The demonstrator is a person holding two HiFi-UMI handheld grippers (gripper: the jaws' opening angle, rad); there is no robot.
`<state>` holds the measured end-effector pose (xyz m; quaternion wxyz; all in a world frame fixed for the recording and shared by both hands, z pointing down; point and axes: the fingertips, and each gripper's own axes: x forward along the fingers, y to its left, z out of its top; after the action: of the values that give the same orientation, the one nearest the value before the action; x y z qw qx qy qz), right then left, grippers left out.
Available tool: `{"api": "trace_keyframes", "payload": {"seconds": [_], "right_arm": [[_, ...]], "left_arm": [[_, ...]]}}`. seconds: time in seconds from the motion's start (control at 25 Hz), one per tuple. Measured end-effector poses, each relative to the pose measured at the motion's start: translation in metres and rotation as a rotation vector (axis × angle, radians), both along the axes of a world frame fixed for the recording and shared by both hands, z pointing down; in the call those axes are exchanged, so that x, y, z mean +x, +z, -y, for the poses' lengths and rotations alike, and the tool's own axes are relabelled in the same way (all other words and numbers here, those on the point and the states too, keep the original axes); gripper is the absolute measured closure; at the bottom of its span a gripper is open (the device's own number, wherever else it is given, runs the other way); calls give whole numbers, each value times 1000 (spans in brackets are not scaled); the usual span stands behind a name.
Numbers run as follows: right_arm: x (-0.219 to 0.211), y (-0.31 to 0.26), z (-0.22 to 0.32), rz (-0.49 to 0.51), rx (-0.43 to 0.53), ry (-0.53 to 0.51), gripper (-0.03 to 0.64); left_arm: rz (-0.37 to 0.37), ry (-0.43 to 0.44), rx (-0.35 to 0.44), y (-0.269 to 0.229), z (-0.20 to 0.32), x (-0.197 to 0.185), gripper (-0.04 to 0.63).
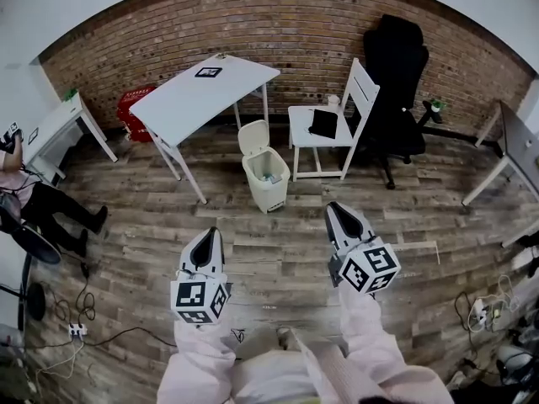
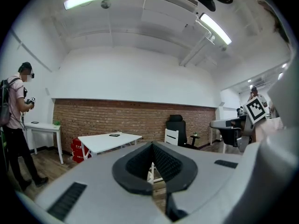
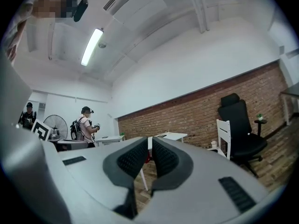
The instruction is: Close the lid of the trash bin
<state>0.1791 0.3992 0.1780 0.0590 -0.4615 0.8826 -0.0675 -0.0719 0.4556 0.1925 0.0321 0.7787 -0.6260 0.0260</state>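
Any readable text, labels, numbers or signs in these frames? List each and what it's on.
No text can be read.
Red crate: white print, too blurred to read.
White table: black square marker, a pattern, no words.

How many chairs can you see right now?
2: a white chair right of the open trash bin, and a black office chair beyond it by the brick wall. More may be hidden.
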Motion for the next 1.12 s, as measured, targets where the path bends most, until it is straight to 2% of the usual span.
{"api": "trace_keyframes", "payload": {"seconds": [0.16, 0.64, 1.12], "right_arm": [[3, 5, 7, 8, -6, -1, 603], [3, 15, 34, 19, -26, 1, 526], [-18, 37, 121, 5, -71, 10, 474]], "left_arm": [[-2, -9, -13, 7, 4, 2, 601], [-2, -5, -48, 20, 27, 4, 601], [-24, 4, -106, 44, 116, -14, 601]]}}
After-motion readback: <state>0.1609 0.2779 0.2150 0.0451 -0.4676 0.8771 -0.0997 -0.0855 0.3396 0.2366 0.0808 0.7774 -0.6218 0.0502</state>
